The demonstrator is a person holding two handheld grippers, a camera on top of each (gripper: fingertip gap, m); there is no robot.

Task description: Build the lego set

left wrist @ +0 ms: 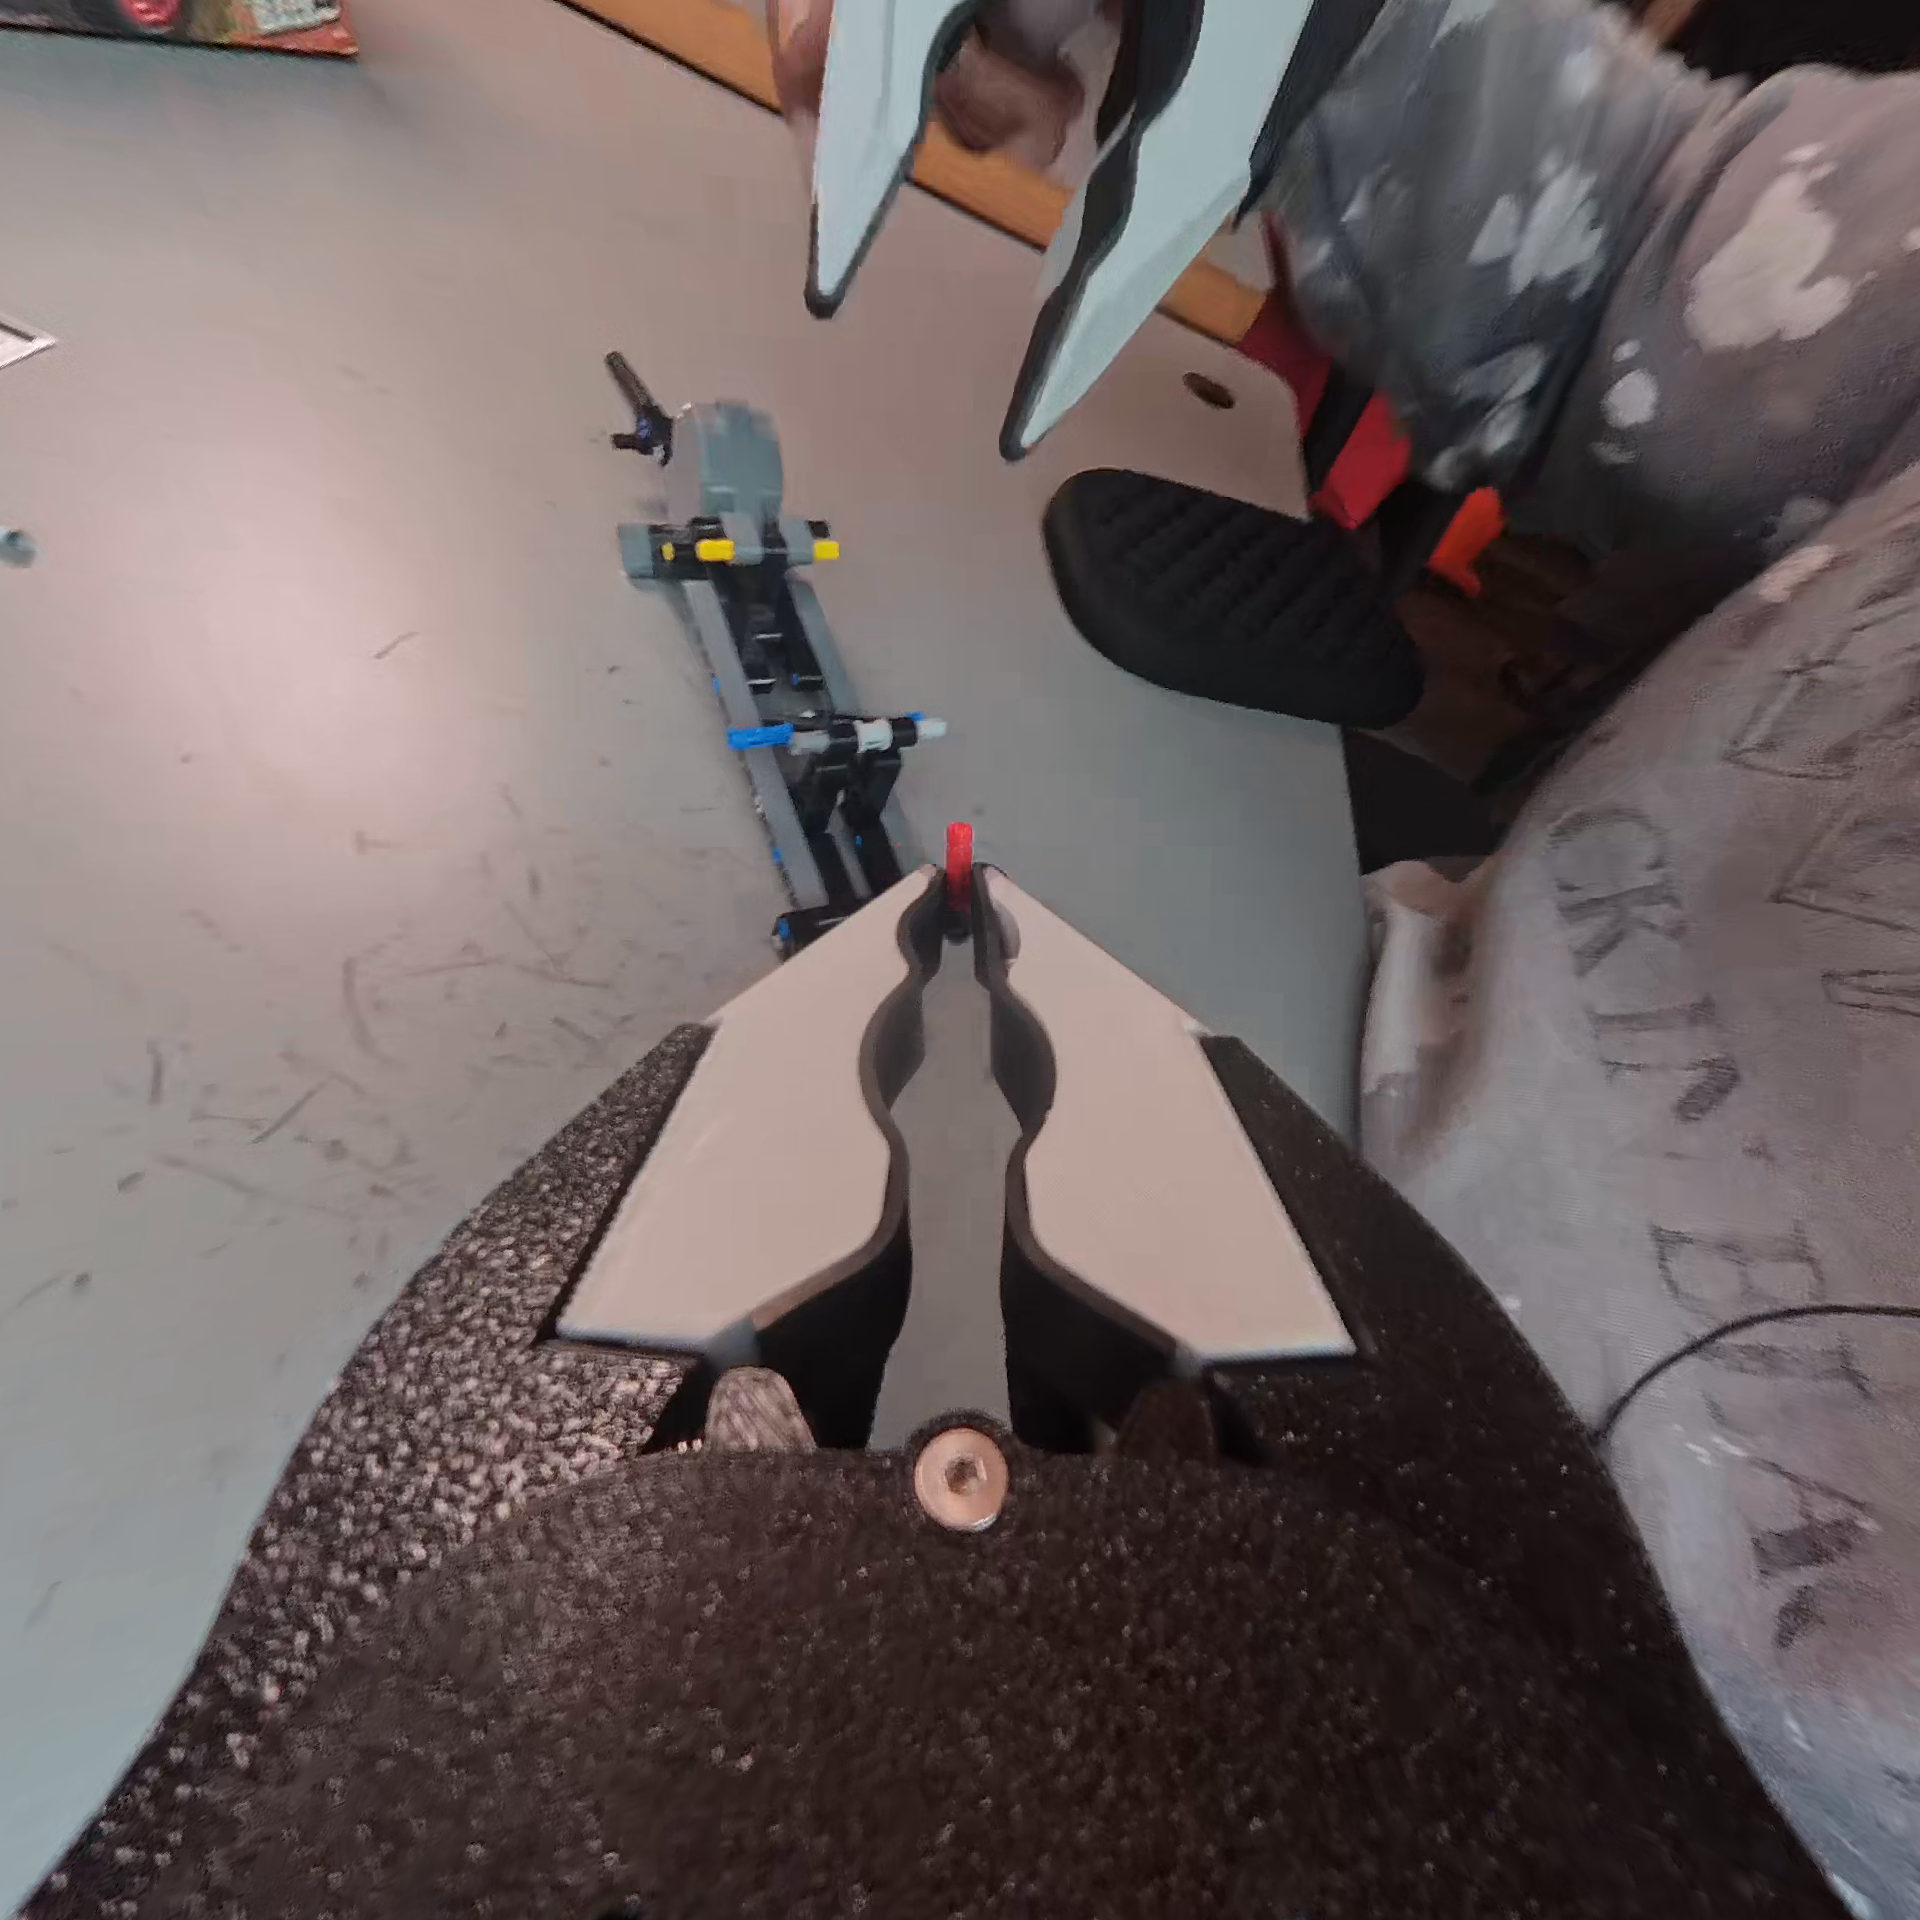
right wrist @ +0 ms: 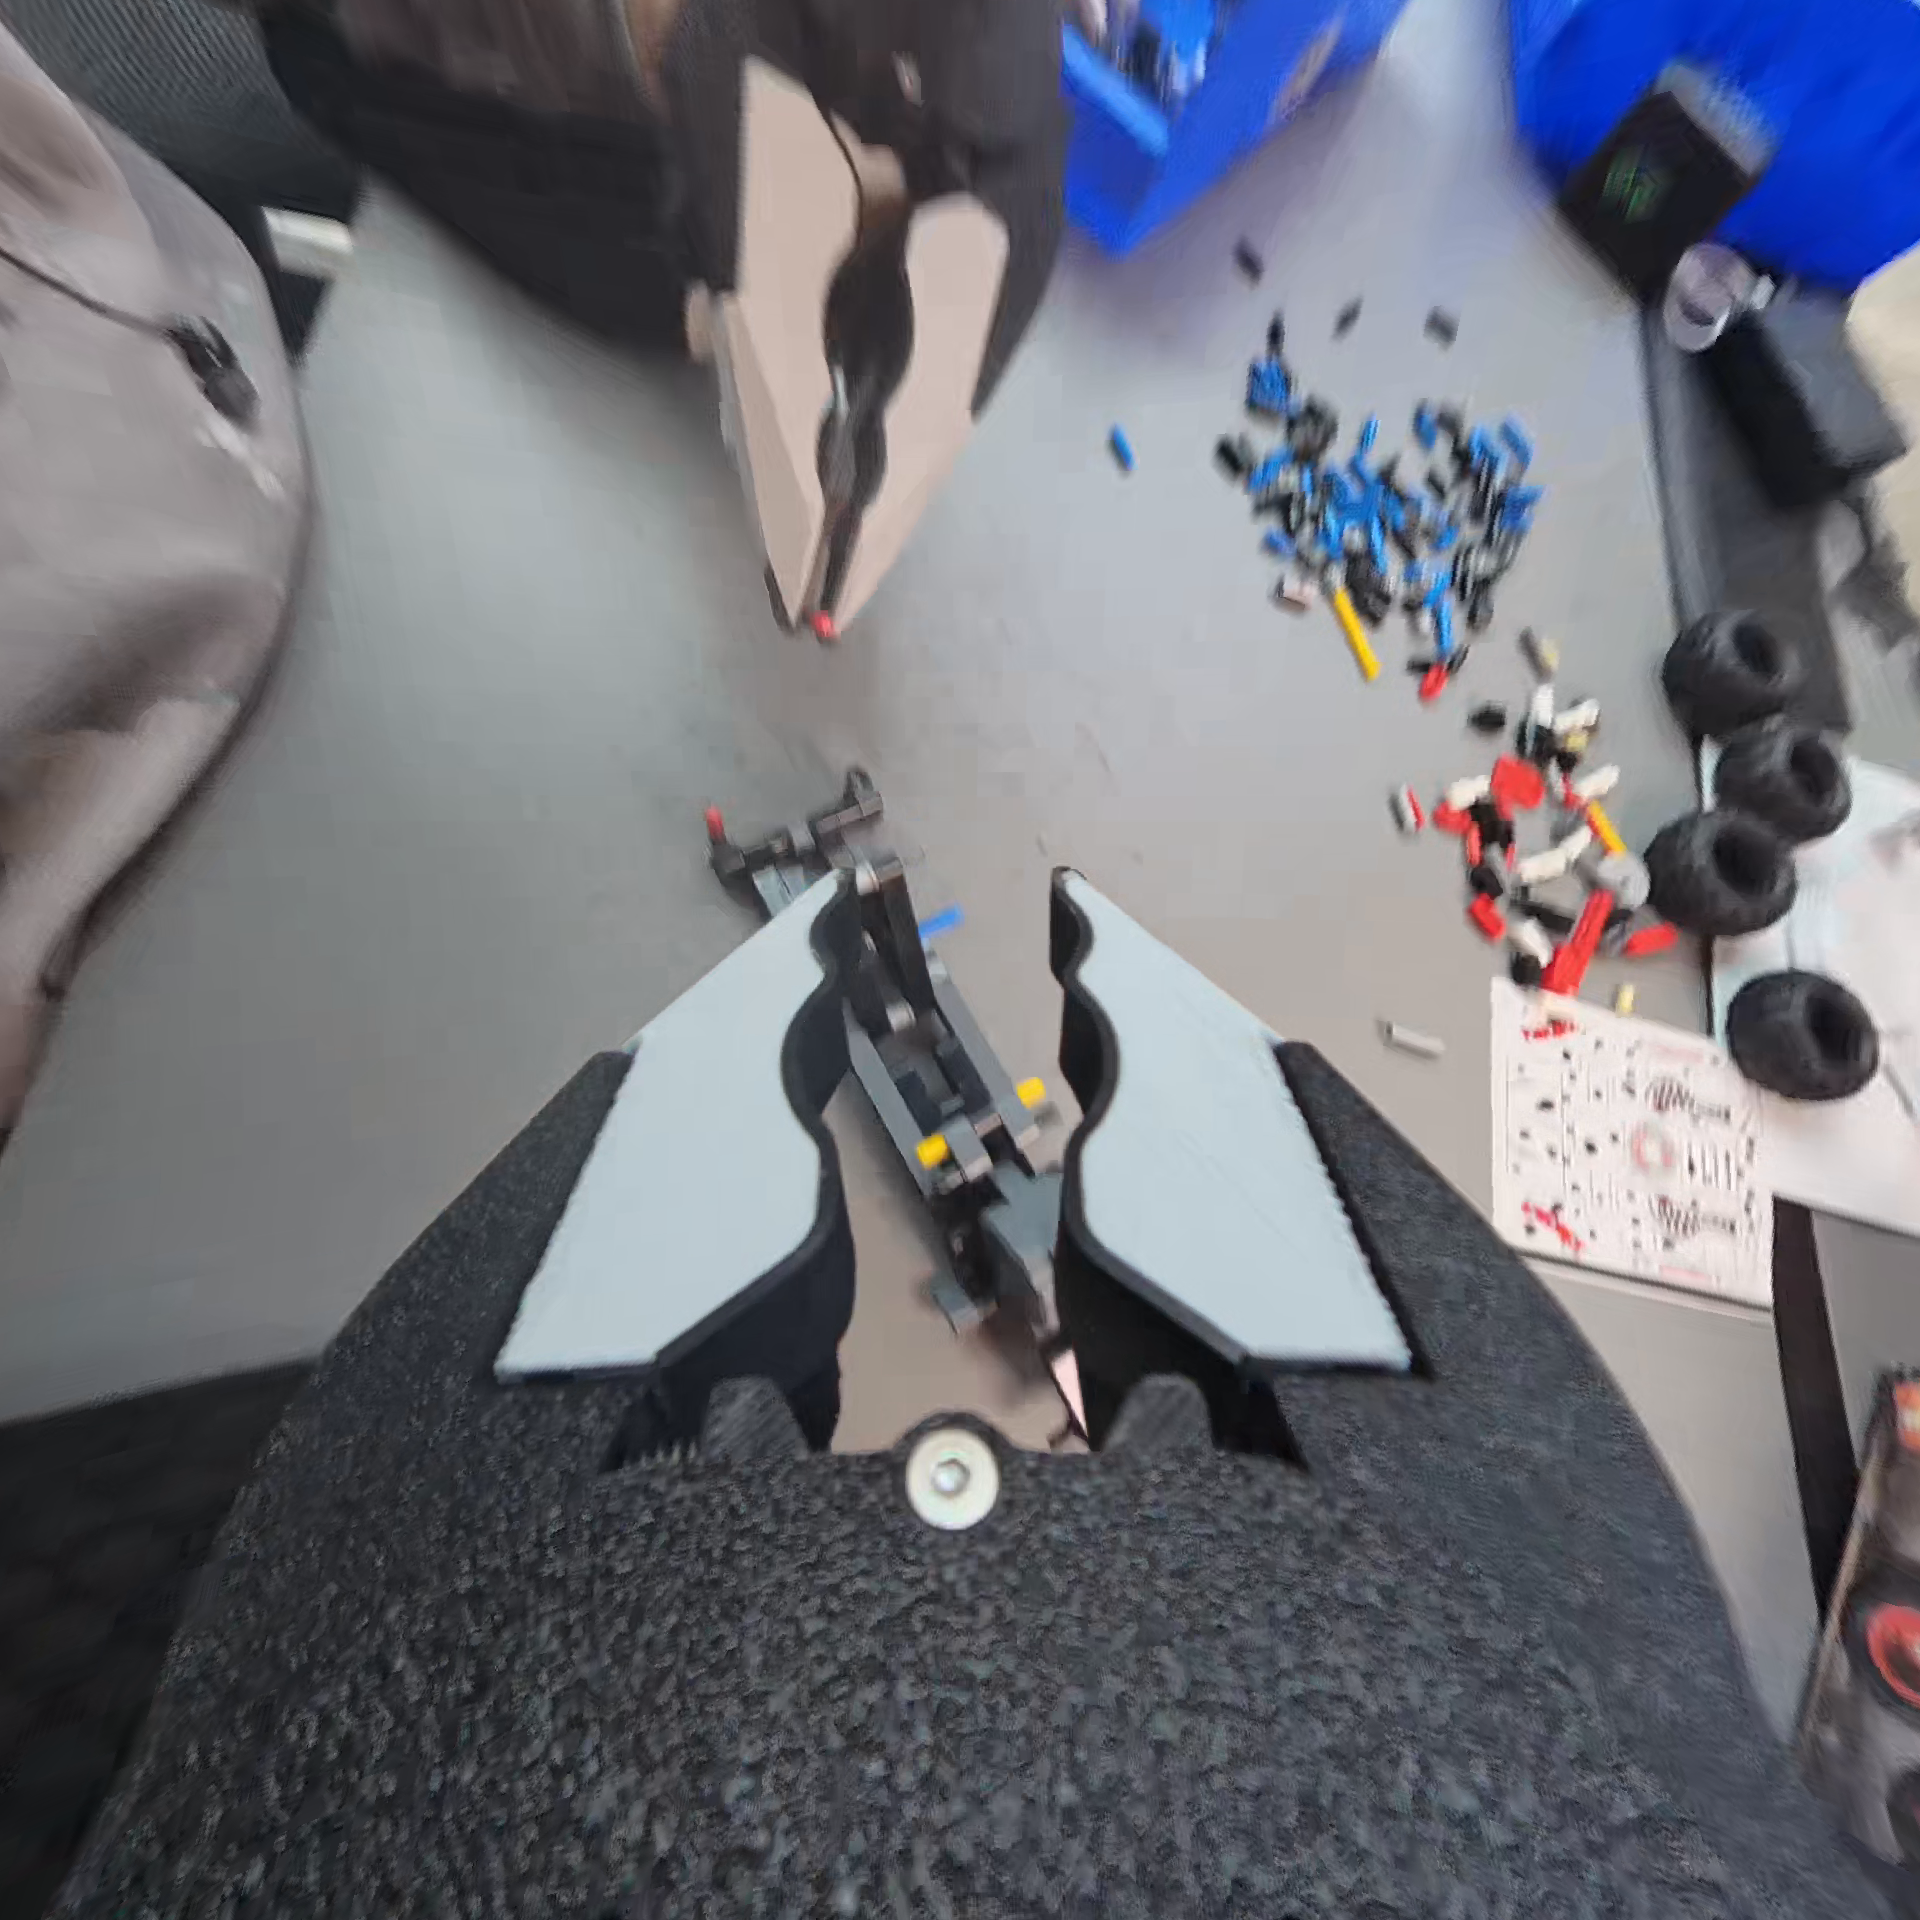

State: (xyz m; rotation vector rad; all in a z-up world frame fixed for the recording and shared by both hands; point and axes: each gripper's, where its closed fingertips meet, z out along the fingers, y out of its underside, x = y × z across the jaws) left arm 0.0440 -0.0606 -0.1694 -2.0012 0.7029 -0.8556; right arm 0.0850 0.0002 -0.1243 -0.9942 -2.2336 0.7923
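Note:
A long grey and black lego frame (left wrist: 774, 665) with yellow and blue pins lies on the grey table. My left gripper (left wrist: 957, 883) is shut on a small red pin (left wrist: 957, 850), held just above the frame's near end. My right gripper (right wrist: 951, 883) is open and empty, hovering over the same frame (right wrist: 935, 1081), which shows between its fingers. In the left wrist view the right gripper (left wrist: 925, 384) hangs open above the frame's far end. In the right wrist view the left gripper (right wrist: 821, 613) shows with the red pin (right wrist: 824, 624) at its tip.
Piles of loose pieces lie to the right: blue and black (right wrist: 1382, 509), red and white (right wrist: 1538, 842). Several black tyres (right wrist: 1756, 790), an instruction sheet (right wrist: 1631, 1143) and blue bins (right wrist: 1195, 125) stand nearby. A person's grey sleeve (left wrist: 1662, 935) and the table's edge (left wrist: 1039, 197) are close. Spacing between my two grippers at the tips: around 10 centimeters.

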